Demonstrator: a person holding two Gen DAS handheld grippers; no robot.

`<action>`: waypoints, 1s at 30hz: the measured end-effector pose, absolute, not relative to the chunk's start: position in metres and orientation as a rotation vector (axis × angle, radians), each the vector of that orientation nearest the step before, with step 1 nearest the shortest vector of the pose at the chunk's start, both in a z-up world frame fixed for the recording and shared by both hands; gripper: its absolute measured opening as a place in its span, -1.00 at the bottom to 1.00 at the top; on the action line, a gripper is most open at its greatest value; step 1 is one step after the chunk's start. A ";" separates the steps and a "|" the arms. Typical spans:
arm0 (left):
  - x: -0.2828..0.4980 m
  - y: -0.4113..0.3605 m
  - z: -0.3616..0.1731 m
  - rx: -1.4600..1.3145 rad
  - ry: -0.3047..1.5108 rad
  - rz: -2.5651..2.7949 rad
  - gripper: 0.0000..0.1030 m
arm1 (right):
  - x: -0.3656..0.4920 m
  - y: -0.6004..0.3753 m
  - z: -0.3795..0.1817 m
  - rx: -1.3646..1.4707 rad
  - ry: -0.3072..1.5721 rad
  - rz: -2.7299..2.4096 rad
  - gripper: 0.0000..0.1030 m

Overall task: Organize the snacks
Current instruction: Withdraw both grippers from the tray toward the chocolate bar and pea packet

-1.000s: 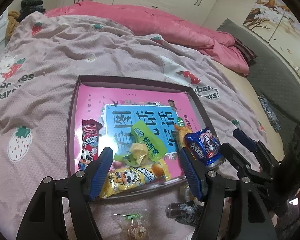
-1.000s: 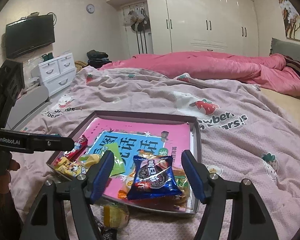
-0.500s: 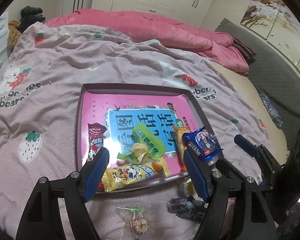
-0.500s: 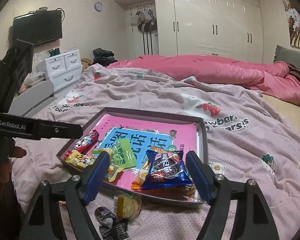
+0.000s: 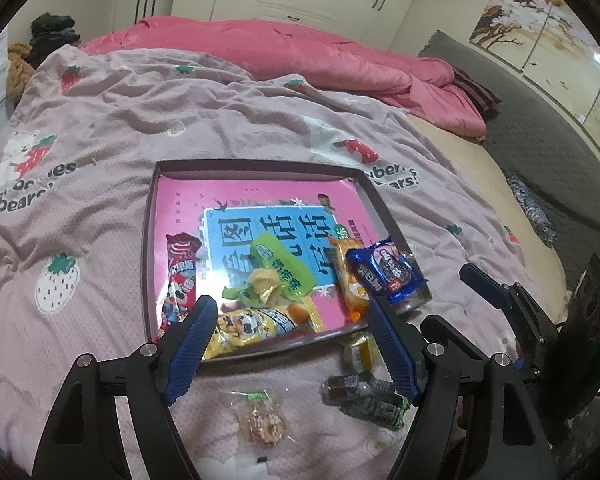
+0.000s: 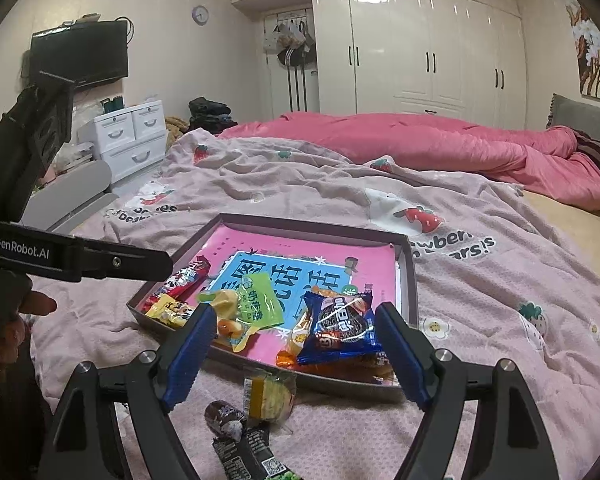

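Note:
A dark tray (image 5: 148,240) (image 6: 410,280) with a pink and blue book in it lies on the bed. In it are a red stick pack (image 5: 179,276), a green pack (image 5: 284,264), a yellow pack (image 5: 252,326), an orange pack (image 5: 346,276) and a blue cookie pack (image 5: 388,270) (image 6: 342,330). On the blanket in front lie a clear-wrapped snack (image 5: 260,420), a yellow cake pack (image 6: 268,394) and dark packs (image 5: 364,396) (image 6: 240,436). My left gripper (image 5: 290,346) and right gripper (image 6: 292,354) are open and empty, above the tray's near edge.
A pink quilt (image 6: 420,140) lies at the far side of the bed. White drawers (image 6: 128,140) and a TV (image 6: 80,56) stand at the left, wardrobes (image 6: 420,48) behind. A grey headboard (image 5: 560,152) runs along the right.
Both grippers have drawn back and up from the tray, so the loose snacks in front of it now show more fully. The blue cookie pack stays in the tray.

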State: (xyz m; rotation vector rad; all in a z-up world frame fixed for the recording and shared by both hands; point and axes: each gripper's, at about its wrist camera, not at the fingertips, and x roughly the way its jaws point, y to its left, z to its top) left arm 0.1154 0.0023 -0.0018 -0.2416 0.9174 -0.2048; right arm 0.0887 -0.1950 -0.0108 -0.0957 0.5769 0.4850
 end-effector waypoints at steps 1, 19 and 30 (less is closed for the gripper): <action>0.114 0.002 -0.002 -0.240 0.918 -0.207 0.53 | 0.087 -0.196 -0.010 -0.096 0.575 0.482 0.57; 0.090 -0.018 -0.007 -0.186 0.957 -0.259 0.53 | 0.057 -0.205 -0.012 -0.132 0.636 0.460 0.57; 0.080 -0.029 -0.012 -0.164 0.977 -0.280 0.53 | 0.037 -0.192 -0.019 -0.235 0.658 0.472 0.57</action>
